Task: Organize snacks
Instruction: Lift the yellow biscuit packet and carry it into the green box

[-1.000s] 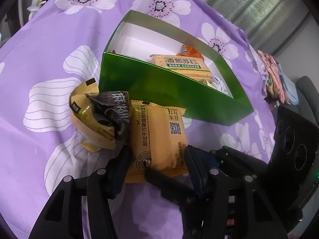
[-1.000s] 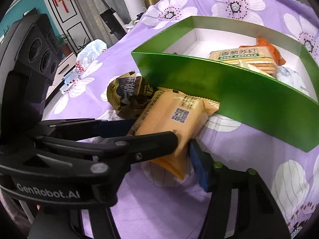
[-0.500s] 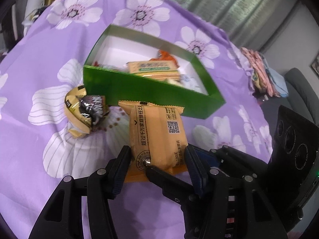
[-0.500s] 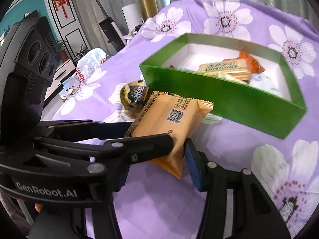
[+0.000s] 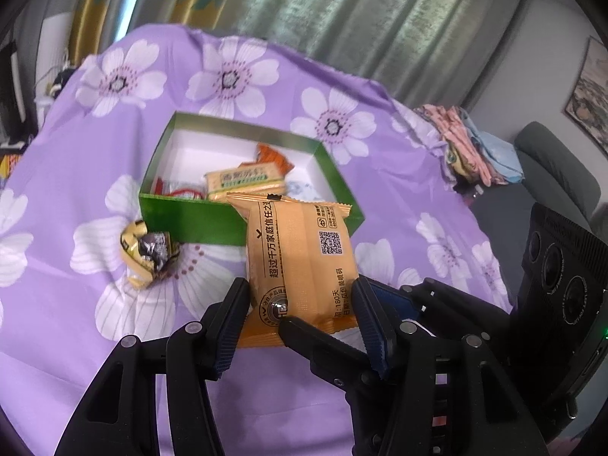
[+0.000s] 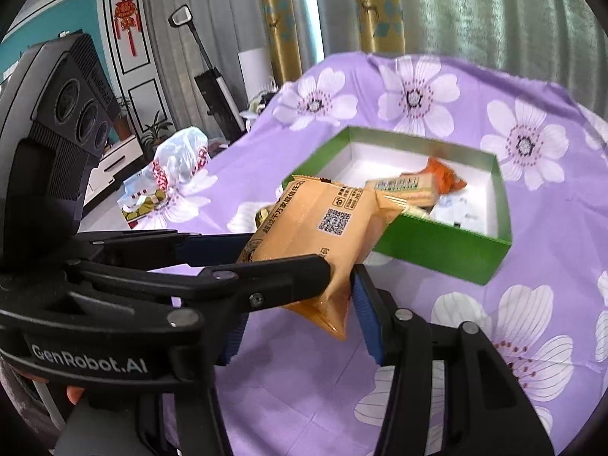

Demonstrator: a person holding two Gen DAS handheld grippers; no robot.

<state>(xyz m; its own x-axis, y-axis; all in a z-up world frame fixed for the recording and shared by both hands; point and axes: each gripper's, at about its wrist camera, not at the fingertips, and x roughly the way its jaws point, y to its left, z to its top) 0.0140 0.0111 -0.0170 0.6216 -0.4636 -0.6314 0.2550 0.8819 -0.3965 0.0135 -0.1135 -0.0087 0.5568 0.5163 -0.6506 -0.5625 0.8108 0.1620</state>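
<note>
An orange snack packet [image 5: 300,250] with a QR code hangs above the purple flowered cloth [image 5: 76,342], gripped at its near end. My left gripper [image 5: 300,304] is shut on it, pads pressing both sides. My right gripper [image 6: 300,304] also holds the same packet [image 6: 323,224], crosswise to the left one; one of its fingers [image 5: 315,342] crosses under the packet in the left wrist view. Beyond stands the open green box [image 5: 190,220] with a cracker pack [image 5: 243,178] and an orange bag [image 5: 273,155] inside. A gold and dark wrapped snack [image 5: 146,250] lies on the cloth left of the box.
A pile of folded cloth [image 5: 467,148] sits at the table's far right edge, with a grey chair [image 5: 558,174] behind it. Left of the table are a white plastic bag [image 6: 178,159] and an upright vacuum [image 6: 216,91]. Curtains hang behind.
Both grippers have risen with the orange packet, lifting it off the cloth. The green box and the wrapped snack now sit lower and farther away in both views.
</note>
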